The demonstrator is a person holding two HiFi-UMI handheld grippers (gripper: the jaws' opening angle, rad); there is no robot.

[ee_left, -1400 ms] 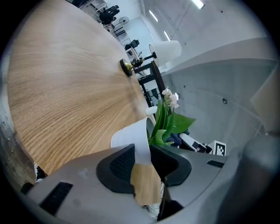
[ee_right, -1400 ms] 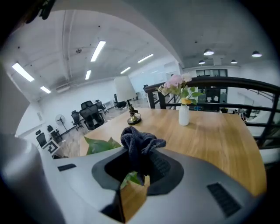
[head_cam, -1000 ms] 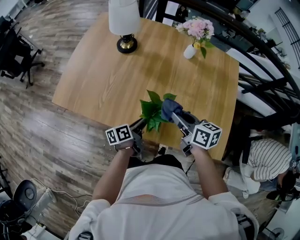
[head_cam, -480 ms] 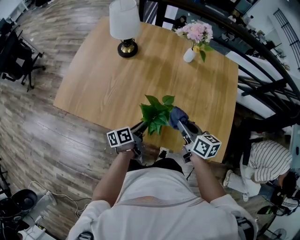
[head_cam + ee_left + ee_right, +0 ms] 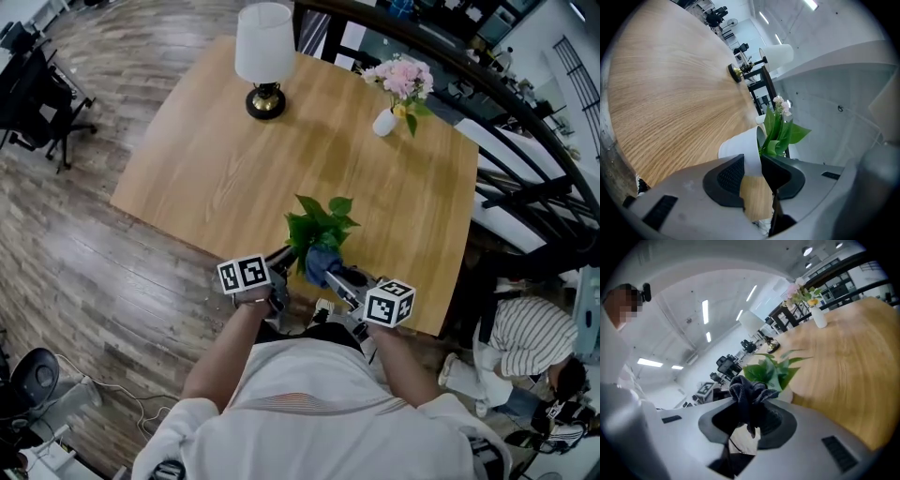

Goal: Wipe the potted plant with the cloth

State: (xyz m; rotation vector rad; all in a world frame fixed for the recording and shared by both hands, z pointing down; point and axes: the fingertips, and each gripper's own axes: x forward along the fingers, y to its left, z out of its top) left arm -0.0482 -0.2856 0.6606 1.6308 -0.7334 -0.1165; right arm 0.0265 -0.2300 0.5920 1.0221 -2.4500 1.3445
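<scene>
Softly crumpled cloth, glossy-leaved potted plant

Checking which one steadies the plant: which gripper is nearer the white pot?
Left. The left gripper is shut on the rim of the white pot; the right gripper holds the cloth near the leaves.

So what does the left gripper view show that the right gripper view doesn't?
Only the left gripper view: the left claw shut on the rim of the white pot. Only the right gripper view: the right claw shut on the bunched dark cloth. Both: the plant's green leaves, the wooden table and the white-shaded lamp.
</scene>
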